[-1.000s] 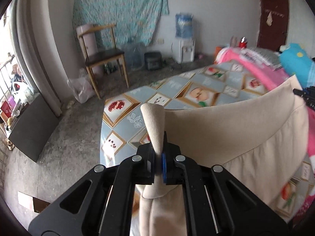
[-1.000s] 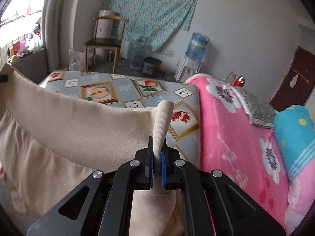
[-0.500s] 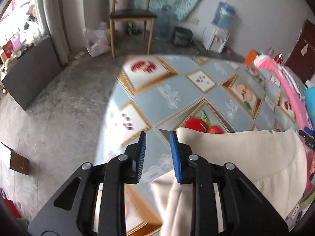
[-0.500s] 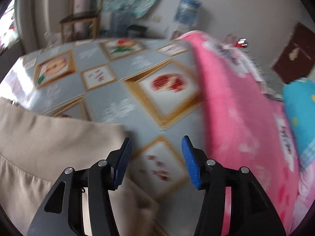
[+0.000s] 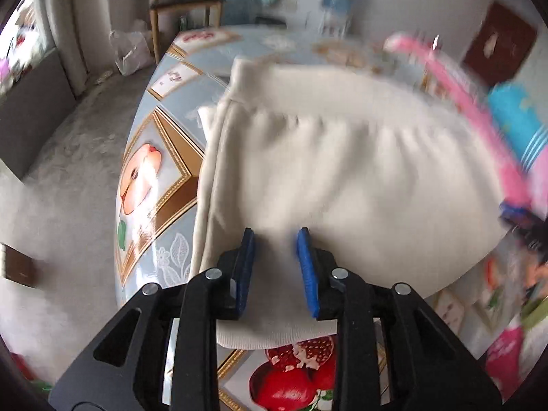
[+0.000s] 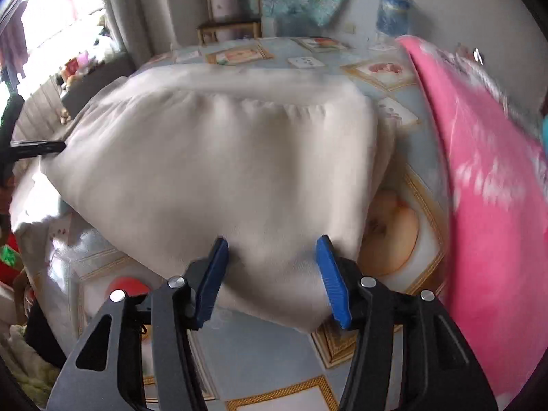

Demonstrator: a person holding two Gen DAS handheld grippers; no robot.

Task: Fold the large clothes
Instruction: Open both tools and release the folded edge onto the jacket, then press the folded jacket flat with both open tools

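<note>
Cream garment (image 5: 342, 171) lies folded on the fruit-print bed cover (image 5: 161, 157), pink blanket (image 6: 486, 178) at three o'clock, beneath left tool (image 5: 275, 267) and right tool (image 6: 272, 277), both gaping, gripping nothing.

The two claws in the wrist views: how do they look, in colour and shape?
The left claw and the right claw look alike: black angular arms with triangular cut-outs, round silver rivets, and flat blue ribbed pads on the fingertips. No cables, markings or sleeves show.

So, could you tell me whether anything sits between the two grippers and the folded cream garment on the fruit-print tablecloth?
Nothing visible does: the left gripper and right gripper both hang open directly over the near edge of the folded cream garment.
</note>
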